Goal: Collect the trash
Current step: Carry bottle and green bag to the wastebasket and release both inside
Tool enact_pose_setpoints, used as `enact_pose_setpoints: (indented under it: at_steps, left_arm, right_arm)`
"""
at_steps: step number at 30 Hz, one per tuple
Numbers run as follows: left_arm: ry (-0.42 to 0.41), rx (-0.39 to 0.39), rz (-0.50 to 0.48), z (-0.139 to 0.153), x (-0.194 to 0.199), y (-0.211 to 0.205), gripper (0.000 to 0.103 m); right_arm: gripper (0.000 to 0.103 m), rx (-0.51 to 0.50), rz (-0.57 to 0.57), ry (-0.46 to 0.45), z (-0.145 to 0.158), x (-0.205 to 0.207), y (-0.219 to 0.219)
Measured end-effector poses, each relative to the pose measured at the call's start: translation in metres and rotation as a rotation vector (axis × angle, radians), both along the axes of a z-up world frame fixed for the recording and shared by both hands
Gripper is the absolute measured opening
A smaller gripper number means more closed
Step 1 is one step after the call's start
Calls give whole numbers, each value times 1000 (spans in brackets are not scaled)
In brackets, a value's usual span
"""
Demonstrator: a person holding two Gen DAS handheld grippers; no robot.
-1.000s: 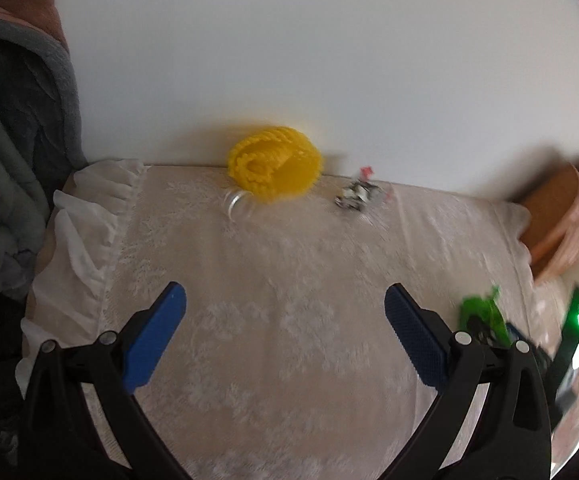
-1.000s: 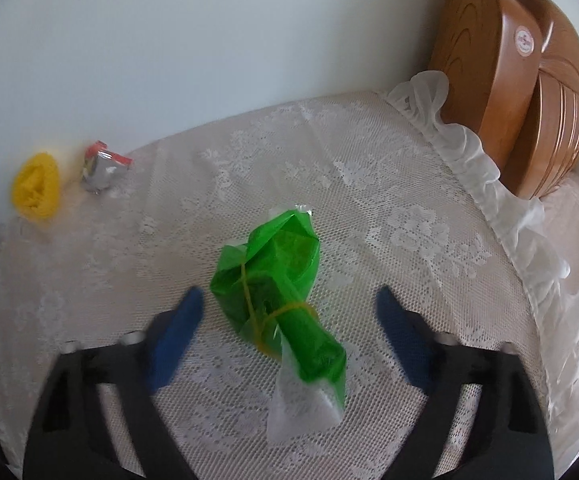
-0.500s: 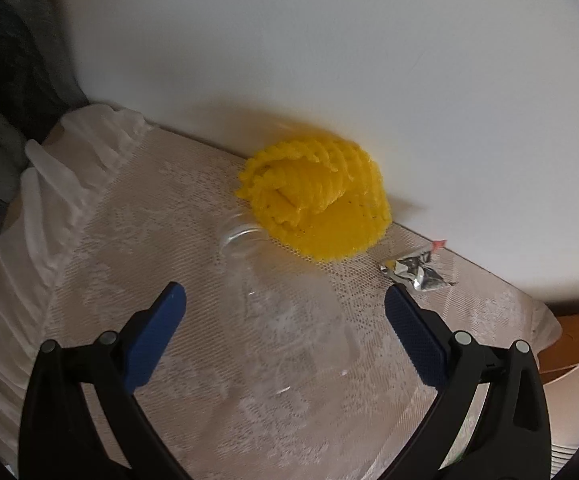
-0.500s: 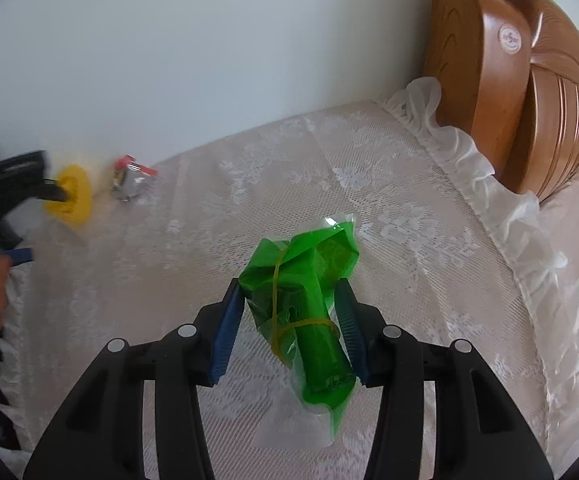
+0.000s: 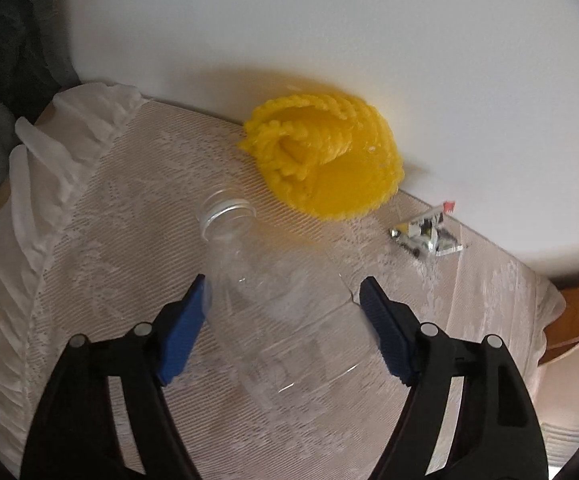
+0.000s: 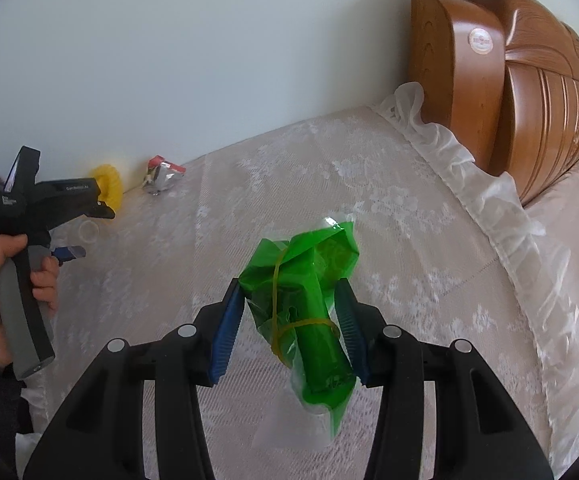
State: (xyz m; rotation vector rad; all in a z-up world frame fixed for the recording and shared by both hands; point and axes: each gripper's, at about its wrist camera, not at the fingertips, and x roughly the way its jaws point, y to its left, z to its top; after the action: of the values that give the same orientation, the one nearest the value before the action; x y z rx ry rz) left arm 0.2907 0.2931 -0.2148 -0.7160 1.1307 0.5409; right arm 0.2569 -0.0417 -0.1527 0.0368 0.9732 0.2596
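Note:
A clear empty plastic bottle (image 5: pixel 277 304) without a cap lies on the lace cloth (image 5: pixel 129 208). My left gripper (image 5: pixel 283 304) straddles it, both blue pads against its sides. A crumpled foil wrapper (image 5: pixel 425 232) lies by the wall; it also shows in the right wrist view (image 6: pixel 161 174). My right gripper (image 6: pixel 289 316) is shut on a green plastic bag (image 6: pixel 305 296) bound with rubber bands and holds it just above the cloth.
A yellow knitted piece (image 5: pixel 329 160) lies against the white wall behind the bottle. A carved wooden headboard (image 6: pixel 509 80) stands at the right. The cloth's frilled edge (image 5: pixel 41 168) drops off at the left. The hand-held left gripper (image 6: pixel 29 240) shows at the far left.
My left gripper moved in over the bottle and narrowed its jaws onto it. My right gripper closed on the green bag and lifted it slightly.

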Motion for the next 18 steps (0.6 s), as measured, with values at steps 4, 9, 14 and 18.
enact_pose_setpoints:
  at_steps: [4,9,14,18]
  left_arm:
    - [-65,35,-74,17,-32,-10,73]
    - [-168,80,-242,53,-81,-43,73]
    - [-259,119,-467,94,-146,-116,73]
    - [-313,97,-654,118,-176,-178,73]
  right_arm:
    - [47,18,-14,-30,15,-24,-9]
    - [47,42,-42,-82,39,-72,-30]
    - [47,37,-94,-125,62,-134,-61]
    - [48,22,-172,-144,75,-189,-95]
